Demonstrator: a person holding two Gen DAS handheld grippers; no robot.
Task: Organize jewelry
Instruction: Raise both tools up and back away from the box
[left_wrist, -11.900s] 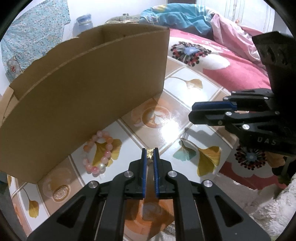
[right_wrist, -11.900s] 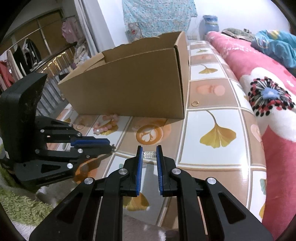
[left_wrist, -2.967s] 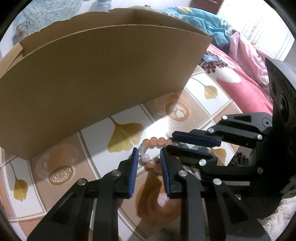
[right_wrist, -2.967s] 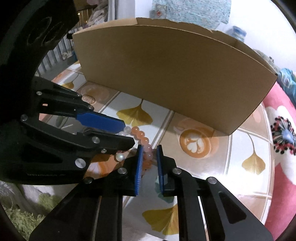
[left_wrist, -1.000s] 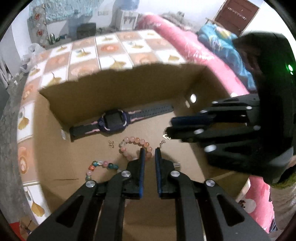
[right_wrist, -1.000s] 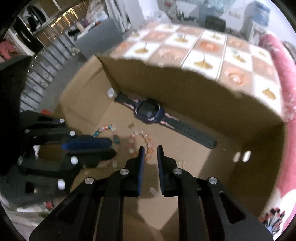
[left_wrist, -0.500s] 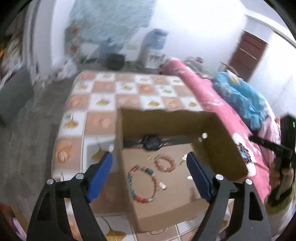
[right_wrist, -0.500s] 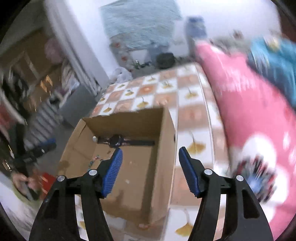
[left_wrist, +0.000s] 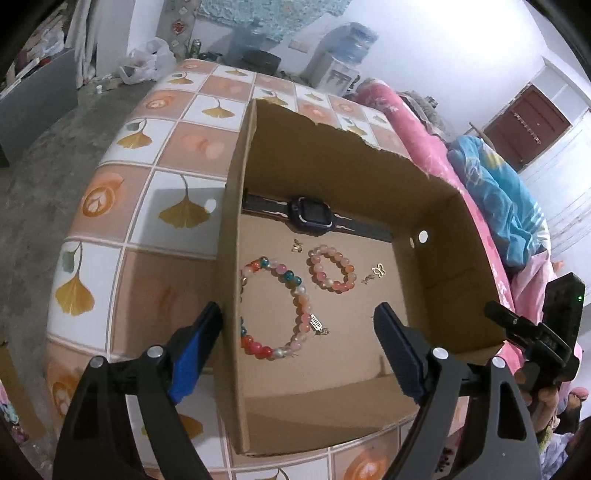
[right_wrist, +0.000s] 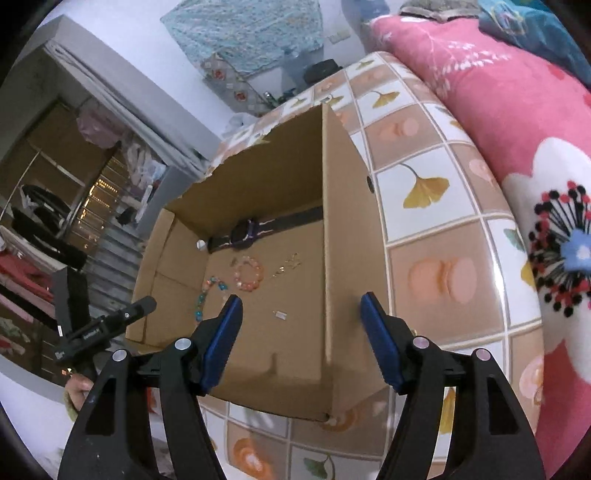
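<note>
A brown cardboard box (left_wrist: 436, 206) sits open on a tabletop (left_wrist: 173, 144) with a cloth of orange squares and yellow leaves. Both grippers hang above the near edge of the box and look down into it.

The left gripper (left_wrist: 299, 354) is spread wide. Its jaws have just been opening, and nothing is between them. One blue finger (left_wrist: 192, 354) is outside the left wall of the box and the other is over the inside.

The right gripper (right_wrist: 301, 341) is spread wide too. Its jaws have also just been opening, and they hold nothing. The right wall of the box shows between its fingers.

The jewelry lies on the floor of the box. A dark watch (left_wrist: 310, 218) lies flat along the far wall. Near it is a small pink bead bracelet (left_wrist: 332, 269). To the left is a bigger bracelet (left_wrist: 288, 314) with red, blue and pink beads. A gold butterfly charm (left_wrist: 379, 270) lies just right of the pink bracelet. Another small gold charm (left_wrist: 296, 245) lies between the watch and the bracelets.

A pink flowered blanket (right_wrist: 517, 110) lies on the right, beside the tabletop.
</note>
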